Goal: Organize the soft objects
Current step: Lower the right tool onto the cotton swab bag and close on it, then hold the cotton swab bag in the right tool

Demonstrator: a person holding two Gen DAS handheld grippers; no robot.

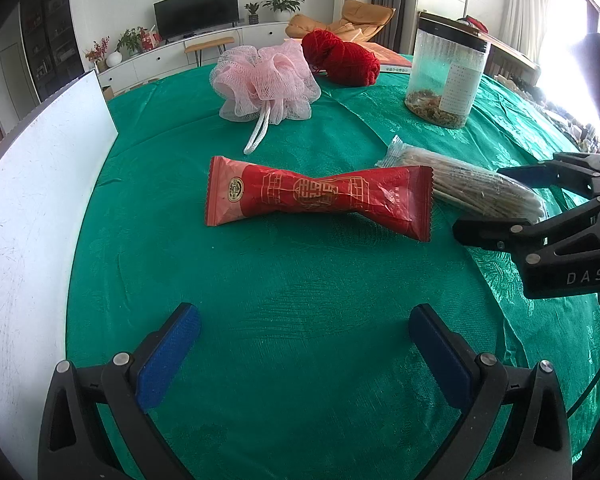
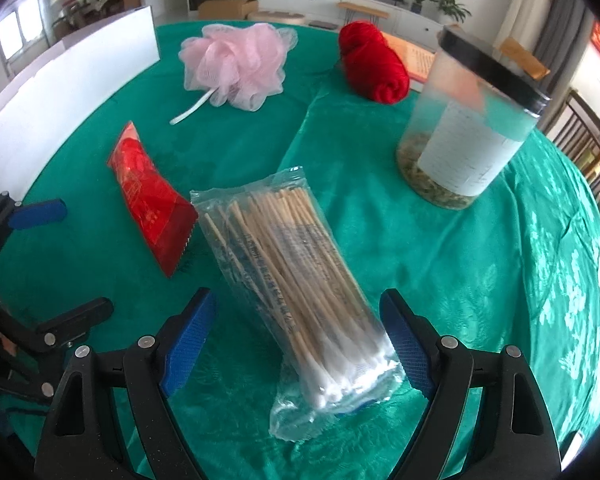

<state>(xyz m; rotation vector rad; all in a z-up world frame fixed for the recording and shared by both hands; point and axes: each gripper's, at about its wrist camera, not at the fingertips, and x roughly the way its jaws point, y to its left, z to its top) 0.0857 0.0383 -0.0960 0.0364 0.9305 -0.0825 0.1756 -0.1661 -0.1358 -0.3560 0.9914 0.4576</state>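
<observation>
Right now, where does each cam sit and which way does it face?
Left wrist: low over the green tablecloth, facing the red foil packet; own open blue-padded fingers show, right gripper at right.
Right wrist: above the clear bag of cotton swabs, fingers open around it.
Shared: pink mesh pouf, red yarn.

Bright daylight, blown-out window [image 1: 560,80] glare at right, soft shadows on the desk [image 1: 300,280], strong fisheye bending, dark vignetted corners, swab pack [image 2: 296,280] slightly blurred
</observation>
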